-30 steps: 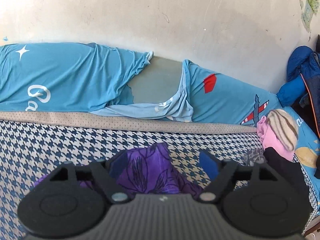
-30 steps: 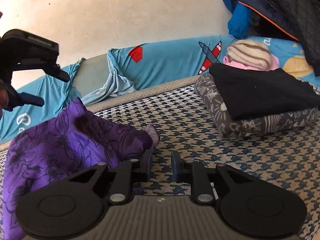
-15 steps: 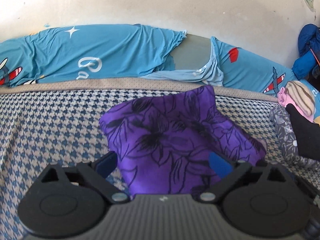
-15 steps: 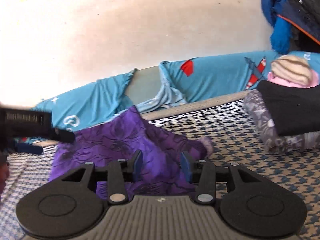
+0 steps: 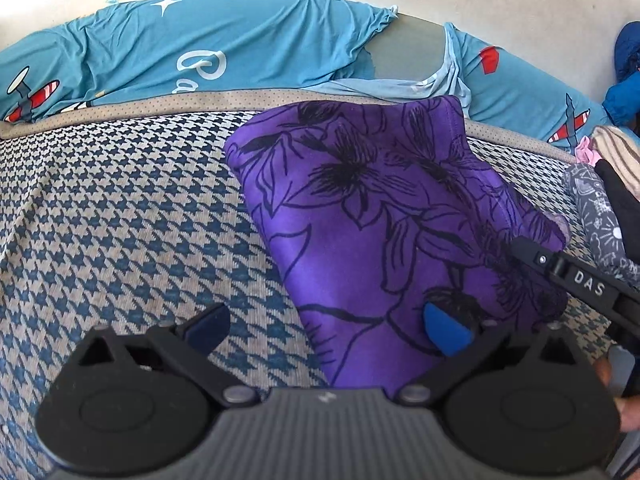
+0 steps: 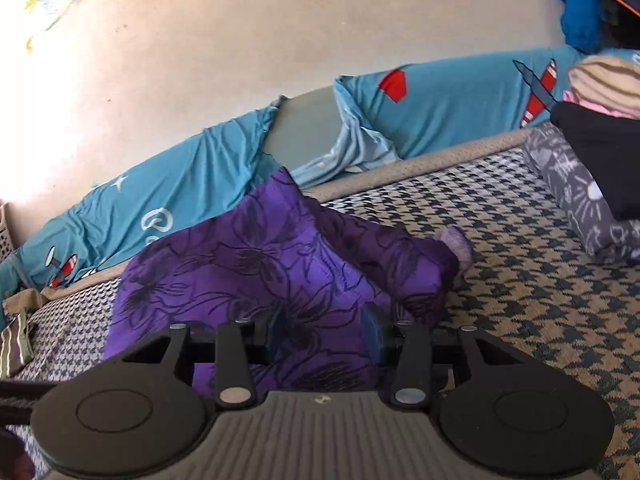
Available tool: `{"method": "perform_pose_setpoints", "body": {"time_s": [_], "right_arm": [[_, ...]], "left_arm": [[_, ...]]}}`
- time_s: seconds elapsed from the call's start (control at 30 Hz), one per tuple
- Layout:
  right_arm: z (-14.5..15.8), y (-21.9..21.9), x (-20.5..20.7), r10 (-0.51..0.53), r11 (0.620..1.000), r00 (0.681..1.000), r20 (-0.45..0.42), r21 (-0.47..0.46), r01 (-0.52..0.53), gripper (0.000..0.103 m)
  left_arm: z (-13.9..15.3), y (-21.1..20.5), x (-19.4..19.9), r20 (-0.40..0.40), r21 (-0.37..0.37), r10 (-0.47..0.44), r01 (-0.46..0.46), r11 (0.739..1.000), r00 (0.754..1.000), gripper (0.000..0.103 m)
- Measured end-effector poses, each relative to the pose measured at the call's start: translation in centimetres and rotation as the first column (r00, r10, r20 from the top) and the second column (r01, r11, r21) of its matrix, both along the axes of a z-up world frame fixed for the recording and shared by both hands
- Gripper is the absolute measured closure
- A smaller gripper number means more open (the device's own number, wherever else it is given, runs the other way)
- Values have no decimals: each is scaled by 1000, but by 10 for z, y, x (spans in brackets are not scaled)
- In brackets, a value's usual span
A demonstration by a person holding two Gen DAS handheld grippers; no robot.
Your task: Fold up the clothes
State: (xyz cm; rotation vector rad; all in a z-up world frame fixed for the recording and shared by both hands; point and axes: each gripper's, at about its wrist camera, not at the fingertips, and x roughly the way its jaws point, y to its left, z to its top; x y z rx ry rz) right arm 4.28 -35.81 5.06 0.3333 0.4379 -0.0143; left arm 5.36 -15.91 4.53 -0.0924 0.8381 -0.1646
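Note:
A purple garment with black flower outlines (image 5: 380, 220) lies folded on the houndstooth bed cover (image 5: 120, 220). My left gripper (image 5: 326, 330) hangs open and wide just in front of its near edge, the right fingertip (image 5: 446, 334) over the cloth, the left one over the cover. In the right wrist view the purple garment (image 6: 260, 272) lies under my right gripper (image 6: 324, 332), which is open with nothing pinched between its blue pads. The right gripper's black body (image 5: 576, 276) shows at the garment's right side.
A stack of folded clothes (image 6: 576, 192), grey patterned with black on top, sits at the right of the bed. Blue printed bedding (image 5: 240, 48) runs along the wall. A striped cloth (image 6: 14, 344) lies at the far left edge.
The right gripper has opened from nearly shut at the garment's edge. The purple garment has dropped from a raised heap to lying flat. Both grippers have drawn back from it.

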Motion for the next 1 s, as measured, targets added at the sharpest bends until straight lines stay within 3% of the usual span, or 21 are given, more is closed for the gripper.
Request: {"method": "perform_pose_setpoints", "body": {"time_s": [0.1, 0.2, 0.37, 0.57, 0.67, 1.0], "right_arm": [[-11, -15, 10, -98, 994, 993, -66, 37, 101, 62], [-17, -27, 12, -119, 986, 989, -92, 106, 128, 62], [-10, -25, 9, -131, 988, 986, -102, 71, 138, 61], [1, -43, -5, -229, 967, 969, -89, 96, 237, 59], [2, -50, -9, -214, 963, 972, -101, 148, 227, 57], [19, -44, -25, -134, 975, 988, -82, 166, 146, 45]], "left_arm": [[-5, 3, 1, -29, -25, 17, -17, 1000, 999, 0], [-8, 8, 1, -45, -56, 34, -37, 998, 998, 0], [-5, 9, -3, -54, -51, 39, -42, 998, 998, 0], [0, 13, -13, -63, -56, 52, -56, 997, 997, 0], [2, 16, -18, -67, -49, 59, -62, 997, 996, 0], [4, 31, -35, -101, -81, 93, -101, 992, 991, 0]]}}
